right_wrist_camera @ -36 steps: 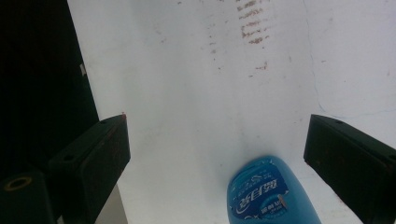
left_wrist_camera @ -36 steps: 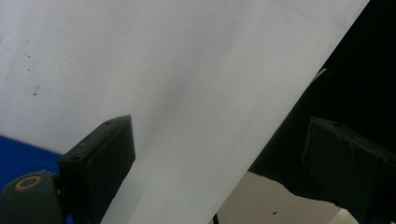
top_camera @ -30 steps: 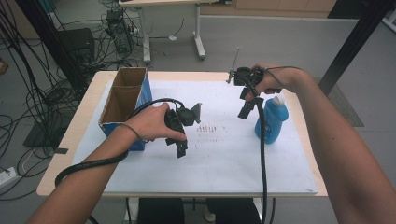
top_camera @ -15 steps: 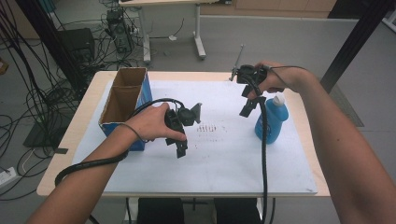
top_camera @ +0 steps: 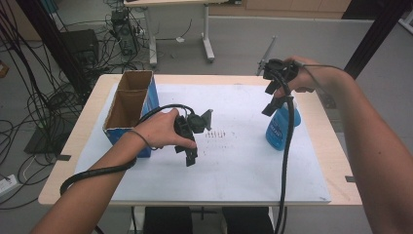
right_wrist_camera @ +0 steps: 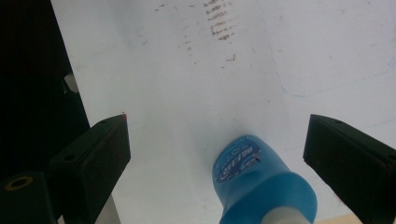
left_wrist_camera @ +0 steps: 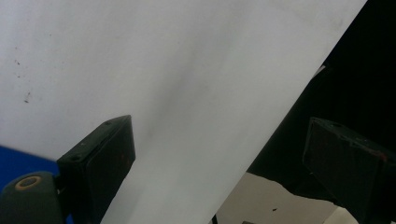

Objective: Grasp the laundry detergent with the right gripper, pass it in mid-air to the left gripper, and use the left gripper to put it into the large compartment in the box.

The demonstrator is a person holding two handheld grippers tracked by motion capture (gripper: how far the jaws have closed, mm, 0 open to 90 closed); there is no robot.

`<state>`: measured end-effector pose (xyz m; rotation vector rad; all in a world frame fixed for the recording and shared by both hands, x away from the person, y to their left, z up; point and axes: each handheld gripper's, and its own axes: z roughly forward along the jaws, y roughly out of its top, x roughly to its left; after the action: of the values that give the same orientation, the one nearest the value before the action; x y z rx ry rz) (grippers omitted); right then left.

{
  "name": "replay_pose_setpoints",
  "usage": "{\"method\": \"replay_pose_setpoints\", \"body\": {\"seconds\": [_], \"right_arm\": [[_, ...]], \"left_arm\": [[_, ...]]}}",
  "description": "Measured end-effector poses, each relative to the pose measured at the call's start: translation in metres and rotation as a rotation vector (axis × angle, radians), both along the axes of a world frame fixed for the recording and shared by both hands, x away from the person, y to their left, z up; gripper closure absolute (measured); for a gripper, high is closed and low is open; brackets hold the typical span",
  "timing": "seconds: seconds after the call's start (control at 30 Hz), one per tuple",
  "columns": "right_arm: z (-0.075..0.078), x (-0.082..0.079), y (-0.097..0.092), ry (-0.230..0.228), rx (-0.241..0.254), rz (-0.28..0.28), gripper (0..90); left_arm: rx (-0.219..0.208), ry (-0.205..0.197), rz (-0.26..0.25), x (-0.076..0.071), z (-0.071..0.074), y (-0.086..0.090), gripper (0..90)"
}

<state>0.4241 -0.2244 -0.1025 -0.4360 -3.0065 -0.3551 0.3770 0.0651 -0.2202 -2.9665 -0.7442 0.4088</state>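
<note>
A blue spray bottle [top_camera: 281, 127] with a white neck stands upright on the white sheet [top_camera: 243, 165] at the right. My right gripper [top_camera: 271, 108] hangs just above its top, jaws open and pointing down. In the right gripper view the bottle [right_wrist_camera: 261, 182] sits low between the wide-apart jaws of that gripper [right_wrist_camera: 217, 120], and neither pad touches it. My left gripper [top_camera: 191, 157] stands near the sheet's middle, pointing down at the paper. Its jaws are open with nothing between them [left_wrist_camera: 219, 126].
An open cardboard box [top_camera: 127, 105] with blue sides stands at the table's left, close to my left hand. Dark smudges [top_camera: 219, 134] mark the sheet between the grippers. The table's front edge [top_camera: 195, 202] lies close below. Cables and a second table sit behind.
My right hand has lifted and drawn back toward the far right, away from the bottle's top. The bottle stays put. The left hand has not moved.
</note>
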Motion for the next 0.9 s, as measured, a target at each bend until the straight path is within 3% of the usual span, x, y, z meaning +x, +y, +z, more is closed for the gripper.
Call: {"method": "replay_pose_setpoints", "body": {"seconds": [0.57, 0.9], "right_arm": [[0.026, -0.028, -0.045, -0.051, 0.002, -0.114, 7.7], [0.026, -0.044, -0.074, -0.065, -0.001, -0.199, 8.1]], "left_arm": [[-0.007, 0.001, -0.005, 0.000, -0.001, 0.001, 9.6], [-0.011, -0.001, -0.010, -0.002, -0.001, 0.000, 9.6]]}}
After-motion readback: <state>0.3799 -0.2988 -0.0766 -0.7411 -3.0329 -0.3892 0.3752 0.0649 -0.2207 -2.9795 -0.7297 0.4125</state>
